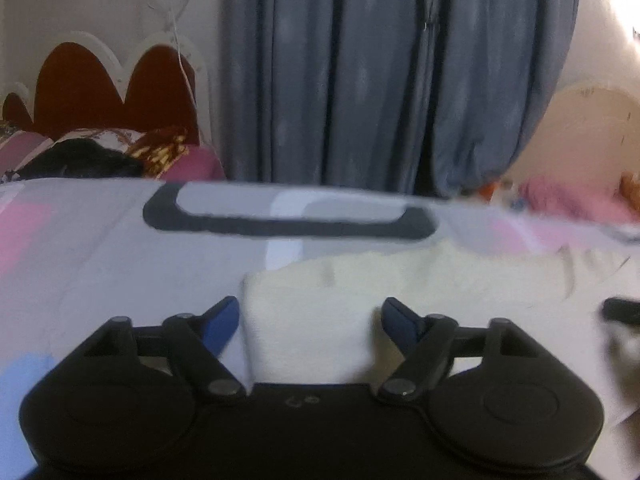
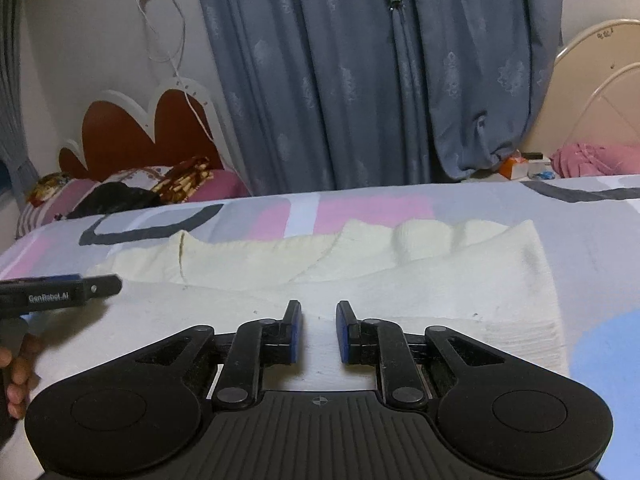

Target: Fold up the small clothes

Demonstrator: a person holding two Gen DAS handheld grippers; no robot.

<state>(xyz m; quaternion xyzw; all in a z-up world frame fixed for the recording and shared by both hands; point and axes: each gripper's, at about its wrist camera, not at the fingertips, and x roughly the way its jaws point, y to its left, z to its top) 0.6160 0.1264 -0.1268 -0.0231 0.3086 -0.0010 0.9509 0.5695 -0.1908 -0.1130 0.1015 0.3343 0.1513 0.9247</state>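
Black linkages carry the left gripper (image 1: 310, 314), fingers spread wide over the cream garment (image 1: 360, 292), gripping nothing. Rightward, the right gripper (image 2: 319, 332) has fingers nearly together, a gap showing, nothing pinched. That soft, ribbed knit lies rumpled on the patterned bed (image 2: 600, 340); pinching one layer could drag the fold crooked.

Cream garment (image 2: 460, 280): soft ribbed knit. Bedsheet (image 2: 592, 232): smooth matt cloth. Tongs (image 2: 319, 332): matt blk plastic.
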